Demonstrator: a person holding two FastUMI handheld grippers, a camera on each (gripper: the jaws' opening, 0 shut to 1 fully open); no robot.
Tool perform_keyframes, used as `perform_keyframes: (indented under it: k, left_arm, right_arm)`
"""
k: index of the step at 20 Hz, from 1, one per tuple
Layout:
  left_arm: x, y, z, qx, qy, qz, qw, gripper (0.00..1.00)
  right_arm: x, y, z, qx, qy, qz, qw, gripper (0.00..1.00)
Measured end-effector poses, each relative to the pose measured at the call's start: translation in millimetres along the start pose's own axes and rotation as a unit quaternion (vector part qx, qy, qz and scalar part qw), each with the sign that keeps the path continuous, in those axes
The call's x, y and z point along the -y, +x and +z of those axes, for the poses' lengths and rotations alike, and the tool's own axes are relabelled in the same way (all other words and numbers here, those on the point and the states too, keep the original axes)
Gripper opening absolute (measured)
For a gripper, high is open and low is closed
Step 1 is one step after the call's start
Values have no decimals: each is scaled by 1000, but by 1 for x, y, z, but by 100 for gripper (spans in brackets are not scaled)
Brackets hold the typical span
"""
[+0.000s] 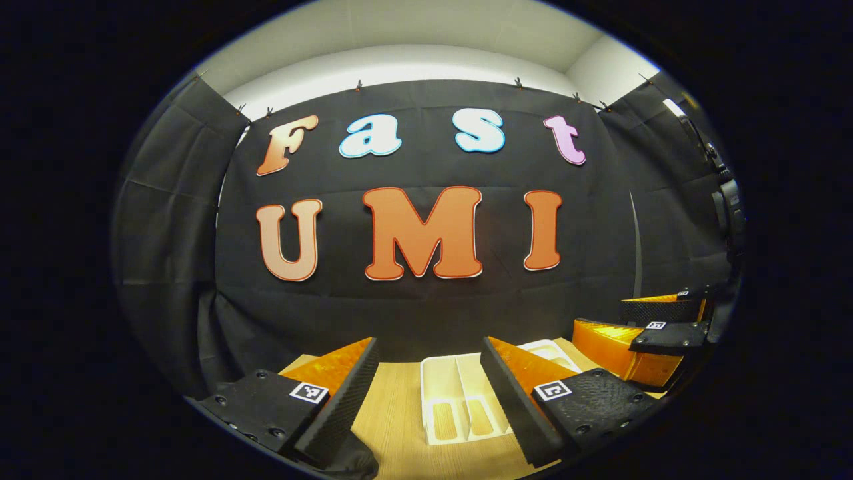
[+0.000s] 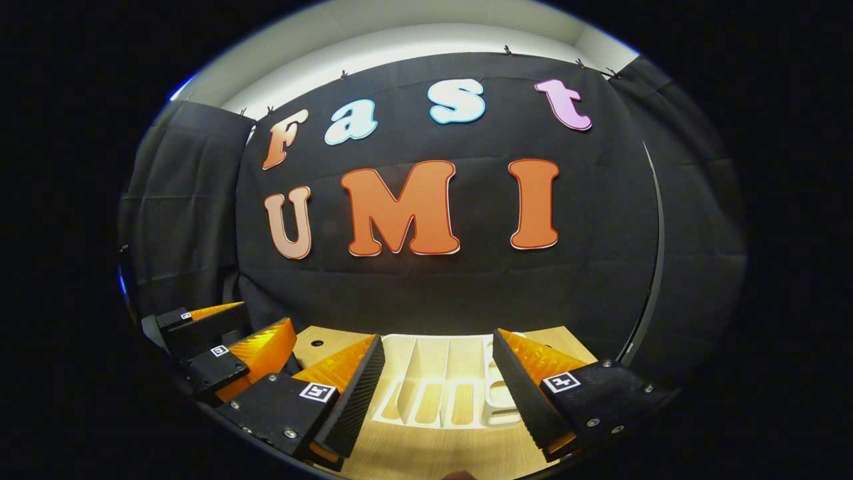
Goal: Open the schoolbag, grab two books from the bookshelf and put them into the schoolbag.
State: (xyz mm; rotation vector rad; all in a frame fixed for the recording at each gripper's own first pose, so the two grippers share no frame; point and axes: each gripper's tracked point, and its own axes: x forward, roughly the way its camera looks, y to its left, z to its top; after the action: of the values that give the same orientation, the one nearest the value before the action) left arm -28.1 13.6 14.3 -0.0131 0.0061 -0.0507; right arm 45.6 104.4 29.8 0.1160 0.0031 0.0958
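Both of my grippers hang side by side over the near edge of the wooden table [image 2: 426, 453], fingers spread wide with nothing between them: the left gripper [image 1: 426, 393] in its own view, the right gripper [image 2: 436, 393] in its own. Between the fingers, just beyond, stands the white rack [image 2: 433, 380] with upright dividers; its slots look bare of books, so either two books are already packed or they stand somewhere I cannot see. Behind it hangs the black cloth wall [image 2: 433, 293]. Where the schoolbag lies I cannot tell, so I cannot judge how much is done
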Motion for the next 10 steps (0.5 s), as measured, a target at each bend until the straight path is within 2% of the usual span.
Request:
perform_keyframes:
  k: [2,4,5,7,9,10]
  left_arm:
    - [-1,-2,0,1,-3,0,1000,100]
    - [-3,-1,-2,2,-5,1,1000,96]
    - [-3,-1,-2,2,-6,1,1000,100]
    - [-4,-1,-5,0,-5,3,1000,96]
    - [-4,-1,-9,-4,-5,4,1000,100]
    - [-4,-1,-11,-6,-5,3,1000,96]
  right_arm:
    - [6,-6,-4,4,-5,-5,1000,97]
    - [10,-11,-4,7,-6,-7,1000,97]
    - [11,-10,-3,8,-6,-9,1000,97]
    - [12,-7,-3,11,-6,-10,1000,97]
    - [11,-6,-5,8,-9,-10,1000,97]
    - [11,-5,-7,6,-9,-9,1000,97]
